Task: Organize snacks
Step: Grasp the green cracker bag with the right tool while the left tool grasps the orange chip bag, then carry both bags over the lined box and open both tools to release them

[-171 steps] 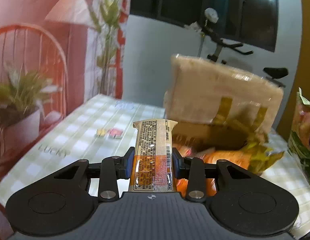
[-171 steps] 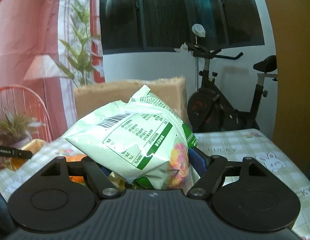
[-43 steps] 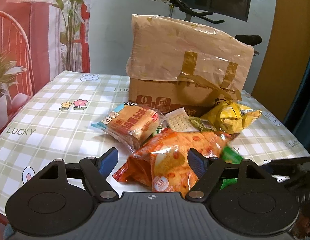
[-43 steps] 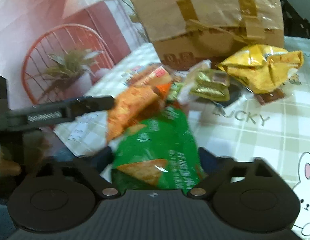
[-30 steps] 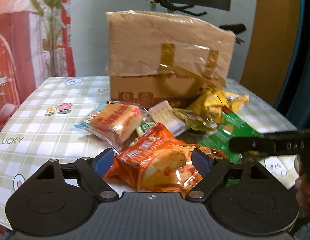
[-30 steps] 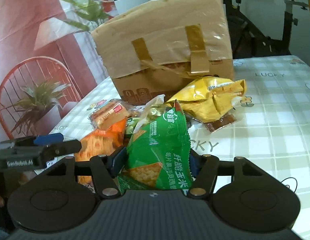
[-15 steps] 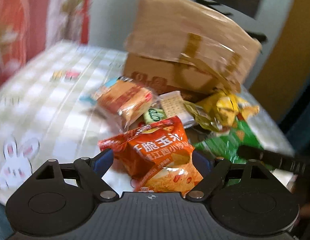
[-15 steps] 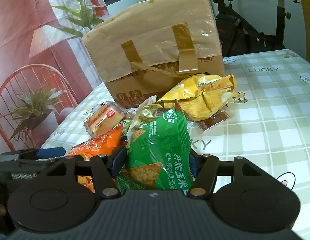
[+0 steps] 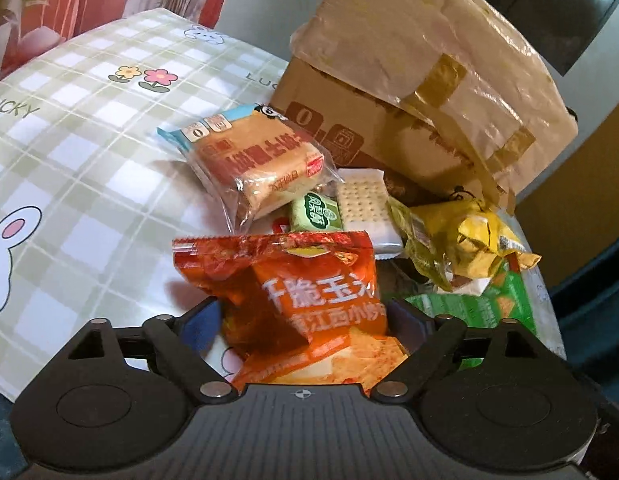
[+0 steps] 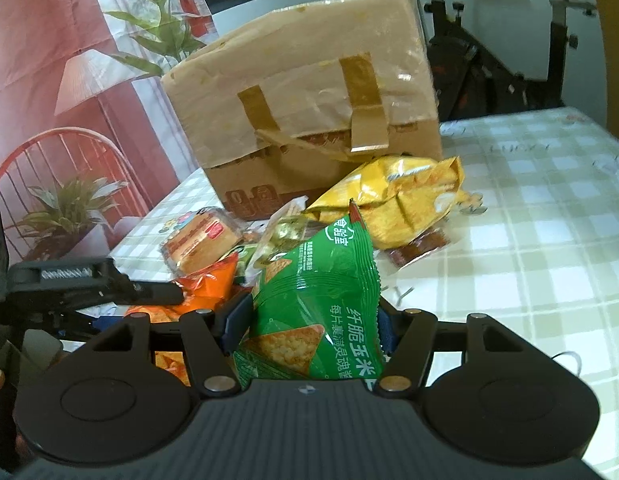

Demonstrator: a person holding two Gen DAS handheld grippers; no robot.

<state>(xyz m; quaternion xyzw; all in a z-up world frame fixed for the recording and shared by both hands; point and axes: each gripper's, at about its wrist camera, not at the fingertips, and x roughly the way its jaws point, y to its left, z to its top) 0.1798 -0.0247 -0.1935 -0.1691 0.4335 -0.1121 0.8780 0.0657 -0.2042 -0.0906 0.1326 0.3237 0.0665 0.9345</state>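
Orange chip bag lies between the spread fingers of the left claw, just opened and not pinching it, in front of the cardboard box, long axis pointing boxward, while right claw stays clamped on green chip bag.

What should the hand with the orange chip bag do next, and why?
Probably squeeze shut. The left gripper has just been opening, and the orange chip bag sits between its wide jaws without looking pinched, so lifting now would likely leave it behind. The right gripper already clamps the green chip bag.
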